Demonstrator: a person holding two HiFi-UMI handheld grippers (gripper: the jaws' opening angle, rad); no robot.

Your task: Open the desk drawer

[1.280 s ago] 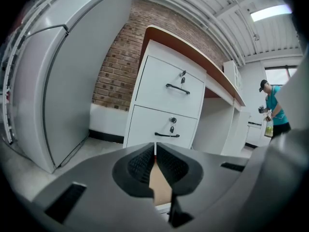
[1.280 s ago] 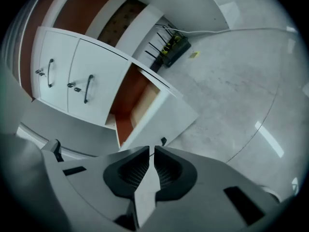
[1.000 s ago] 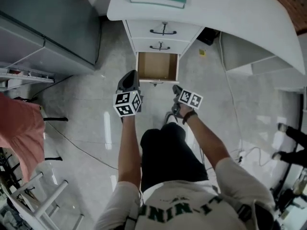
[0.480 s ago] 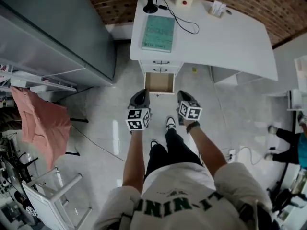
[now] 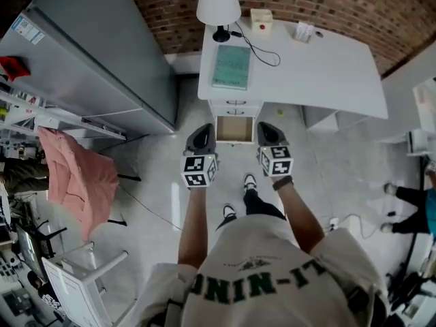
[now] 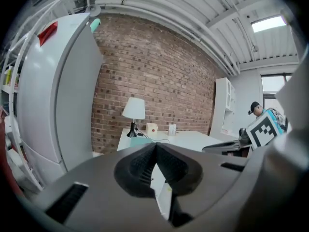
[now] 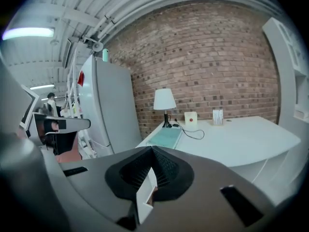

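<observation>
We've got the bottom drawer [image 5: 234,129] out at the desk [image 5: 327,67] left end; left gripper [image 5: 202,131] and right gripper [image 5: 268,129] pressed together, empty; nothing further needed, we reckon.

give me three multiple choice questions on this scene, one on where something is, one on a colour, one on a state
1. Where is the book?
A on the desk, by the lamp
B under the desk
C on top of the lamp

2. What colour is the lamp's shade?
A red
B white
C black

3. How is the lowest drawer?
A shut
B taken out
C pulled open

Answers:
1 A: it lies flat on the desk top, just in front of the lamp's base.
2 B: the shade shows white in every view.
3 C: its brown inside shows from above.
</observation>
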